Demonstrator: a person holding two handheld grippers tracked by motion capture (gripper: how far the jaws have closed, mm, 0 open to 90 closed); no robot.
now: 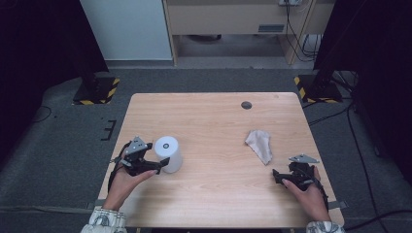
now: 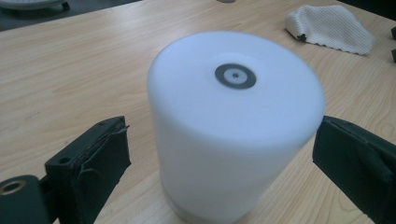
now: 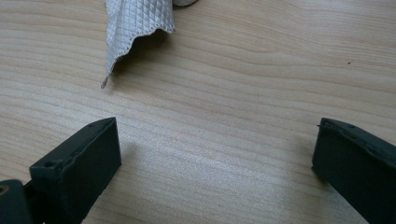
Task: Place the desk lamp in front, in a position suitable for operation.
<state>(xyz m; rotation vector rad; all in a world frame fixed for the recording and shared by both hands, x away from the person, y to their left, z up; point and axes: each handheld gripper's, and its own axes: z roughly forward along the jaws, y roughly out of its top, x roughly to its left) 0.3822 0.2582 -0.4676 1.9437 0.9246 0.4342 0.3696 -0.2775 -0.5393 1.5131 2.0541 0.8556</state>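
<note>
Clearly we have the upright white cylinder (image 2: 236,135) at centre frame between our left gripper's (image 2: 219,158) wide-open jaws, neither touching it, while our right gripper (image 3: 217,158), open and empty, sits below the cloth (image 3: 135,23).

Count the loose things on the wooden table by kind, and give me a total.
White cylinder with a dark ring on top: 1
Crumpled white quilted cloth: 1
Total: 2
</note>
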